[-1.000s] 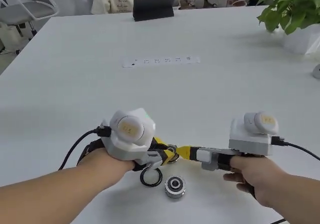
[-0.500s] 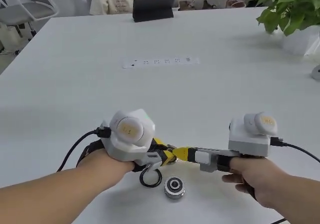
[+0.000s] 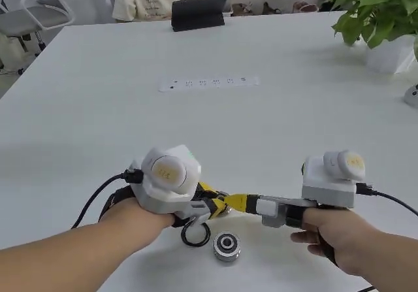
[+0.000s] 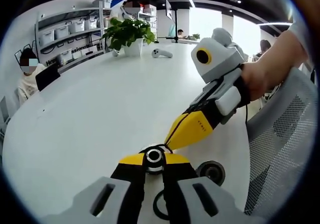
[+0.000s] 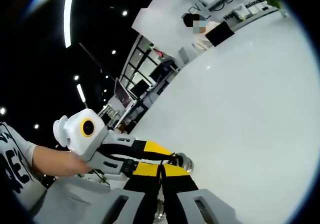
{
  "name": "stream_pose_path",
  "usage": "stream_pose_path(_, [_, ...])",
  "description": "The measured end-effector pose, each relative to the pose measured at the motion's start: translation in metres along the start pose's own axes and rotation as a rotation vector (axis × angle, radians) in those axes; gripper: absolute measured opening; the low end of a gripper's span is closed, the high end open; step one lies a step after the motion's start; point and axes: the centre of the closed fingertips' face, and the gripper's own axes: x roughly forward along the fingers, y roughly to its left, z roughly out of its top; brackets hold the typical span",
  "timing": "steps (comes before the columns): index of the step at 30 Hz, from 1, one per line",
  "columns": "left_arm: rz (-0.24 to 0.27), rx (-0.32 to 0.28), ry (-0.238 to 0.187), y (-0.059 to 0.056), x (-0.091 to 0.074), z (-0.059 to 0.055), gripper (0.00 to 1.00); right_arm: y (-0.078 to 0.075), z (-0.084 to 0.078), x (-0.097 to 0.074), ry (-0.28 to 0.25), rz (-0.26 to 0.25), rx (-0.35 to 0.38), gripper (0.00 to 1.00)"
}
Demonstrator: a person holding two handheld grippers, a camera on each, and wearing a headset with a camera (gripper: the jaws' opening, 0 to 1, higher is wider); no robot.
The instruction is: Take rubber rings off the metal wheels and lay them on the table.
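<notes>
Small metal wheel with a black rubber ring on its rim is clamped between the yellow-tipped jaws of the left gripper, held just above the white table. It sits up and slightly left of a second, bare metal wheel, which lies flat on the table.

Right gripper reaches in from the right of the bare wheel. Its jaws are pressed narrow, almost together, and the tips touch the clamped wheel's edge. Can't tell whether they pinch the rubber.

A loose black rubber ring lies flat on the table just left of the bare wheel, close to it but apart, partly under the left gripper.

White power strip is well beyond the bare wheel, towards the table's far side.
</notes>
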Motion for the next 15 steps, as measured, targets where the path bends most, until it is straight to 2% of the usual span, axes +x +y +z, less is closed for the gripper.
stream_pose_path(2, [-0.002, -0.001, -0.001, 0.0002, 0.0000, 0.0000, 0.08, -0.0068, -0.0035, -0.0008, 0.023, -0.032, -0.030, 0.00])
stream_pose_path(6, [-0.012, 0.010, 0.000, -0.0003, -0.0006, -0.0005, 0.08, -0.0111, -0.0062, -0.0014, 0.031, -0.054, -0.034, 0.00])
stream_pose_path(15, [-0.026, 0.040, 0.013, -0.0004, -0.0034, -0.0006, 0.11, -0.0107, -0.0043, -0.0011, 0.034, -0.060, -0.056, 0.00])
